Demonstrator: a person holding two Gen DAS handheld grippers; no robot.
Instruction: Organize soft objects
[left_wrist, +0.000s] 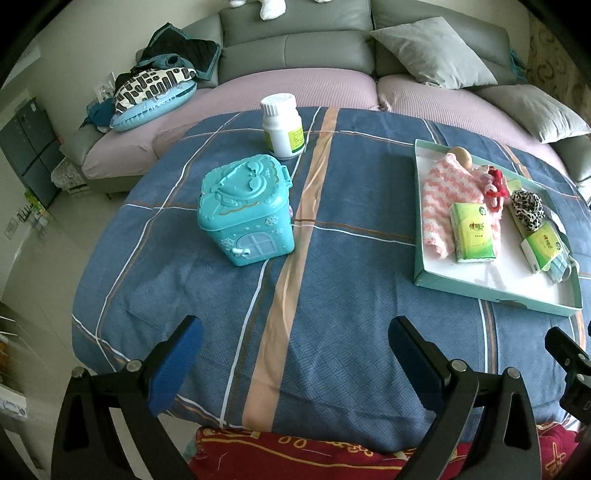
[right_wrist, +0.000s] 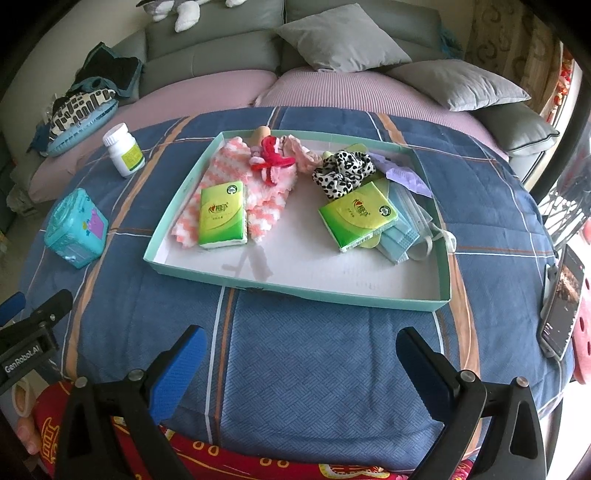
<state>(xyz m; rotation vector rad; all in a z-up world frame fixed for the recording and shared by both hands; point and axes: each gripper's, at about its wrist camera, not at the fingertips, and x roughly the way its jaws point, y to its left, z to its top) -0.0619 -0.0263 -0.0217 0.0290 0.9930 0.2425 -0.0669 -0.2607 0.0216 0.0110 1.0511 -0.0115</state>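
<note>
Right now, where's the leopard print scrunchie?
In the tray, right half, the leopard print scrunchie lies just behind the right-hand green tissue pack.

Leopard-print scrunchie (right_wrist: 341, 171), pink-white striped cloth (right_wrist: 236, 184), teal tray (right_wrist: 295, 290).

The only text I can read is "GenRobot.AI", in white letters on the black body of the left tool (right_wrist: 35, 325), at the left edge of my right wrist view. The two green tissue packs (right_wrist: 222, 214) (right_wrist: 358, 218) and the white bottle's green label (right_wrist: 133, 158) carry print, but it is too small for me to read.
</note>
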